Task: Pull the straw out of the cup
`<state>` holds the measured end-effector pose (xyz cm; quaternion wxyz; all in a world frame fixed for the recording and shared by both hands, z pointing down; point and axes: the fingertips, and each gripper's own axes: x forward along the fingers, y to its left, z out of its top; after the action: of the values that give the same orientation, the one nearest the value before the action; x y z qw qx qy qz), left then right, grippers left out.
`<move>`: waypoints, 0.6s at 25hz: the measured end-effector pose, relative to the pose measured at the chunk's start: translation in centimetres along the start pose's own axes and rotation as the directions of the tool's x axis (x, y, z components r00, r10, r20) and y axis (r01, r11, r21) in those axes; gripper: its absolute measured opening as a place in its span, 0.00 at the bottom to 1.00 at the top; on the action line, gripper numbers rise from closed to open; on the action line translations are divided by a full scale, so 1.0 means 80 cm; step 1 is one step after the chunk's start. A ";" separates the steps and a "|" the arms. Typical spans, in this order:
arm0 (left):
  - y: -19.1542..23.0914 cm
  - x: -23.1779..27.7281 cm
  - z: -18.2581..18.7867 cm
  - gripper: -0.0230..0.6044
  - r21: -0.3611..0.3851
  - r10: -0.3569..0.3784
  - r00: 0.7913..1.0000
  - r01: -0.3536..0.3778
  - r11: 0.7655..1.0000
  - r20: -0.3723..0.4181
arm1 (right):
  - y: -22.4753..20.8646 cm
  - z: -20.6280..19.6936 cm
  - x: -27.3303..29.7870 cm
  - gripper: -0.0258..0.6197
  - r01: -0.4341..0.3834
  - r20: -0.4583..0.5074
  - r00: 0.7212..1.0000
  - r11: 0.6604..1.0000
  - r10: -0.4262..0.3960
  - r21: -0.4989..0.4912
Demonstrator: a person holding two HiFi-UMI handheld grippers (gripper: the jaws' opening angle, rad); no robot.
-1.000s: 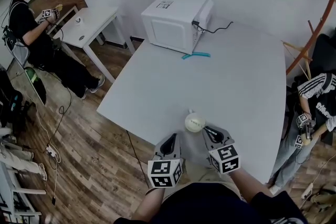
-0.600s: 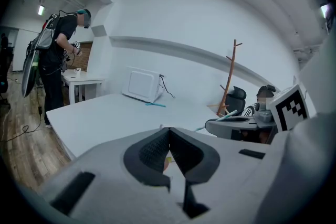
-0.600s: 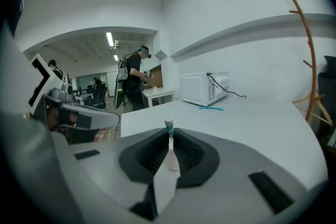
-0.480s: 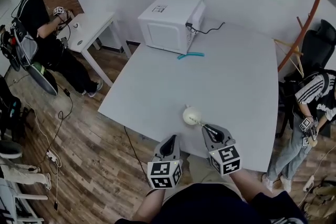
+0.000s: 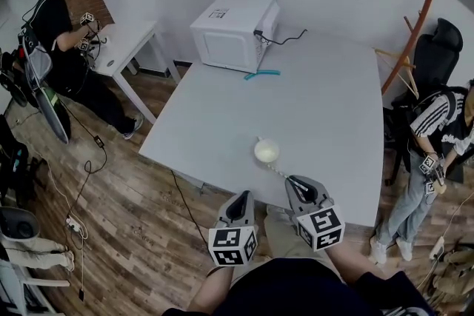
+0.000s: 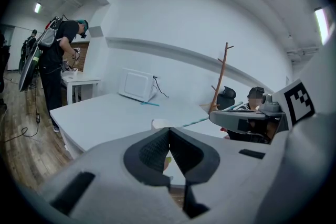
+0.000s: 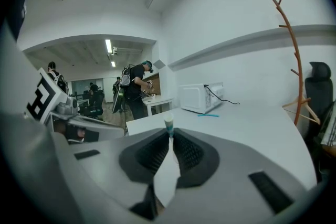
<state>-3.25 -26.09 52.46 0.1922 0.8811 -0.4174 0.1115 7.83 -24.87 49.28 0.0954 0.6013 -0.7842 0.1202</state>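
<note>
Tabletop of pale grey laminate carried the small round white cup near its front edge. The right gripper was clamped on the thin pale teal-marked straw, which slanted from the cup toward the person. The straw seemed nearly out, though whether its far end cleared the rim was too small to tell. The left gripper hung closed and empty.
</note>
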 end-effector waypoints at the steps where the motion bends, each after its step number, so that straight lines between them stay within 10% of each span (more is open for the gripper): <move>1: -0.002 -0.004 -0.001 0.06 0.001 -0.001 1.000 0.001 1.000 0.000 | 0.003 0.000 -0.004 0.11 0.000 0.001 1.000 1.000 0.000 0.001; 15: -0.002 -0.044 -0.017 0.06 0.017 0.000 1.000 0.000 1.000 -0.007 | 0.040 0.001 -0.031 0.11 -0.020 0.037 0.999 1.000 0.020 0.000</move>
<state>-5.37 -22.99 52.42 0.1862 0.8822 -0.4160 0.1180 5.37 -21.83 48.27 0.0796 0.5956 -0.7917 0.1102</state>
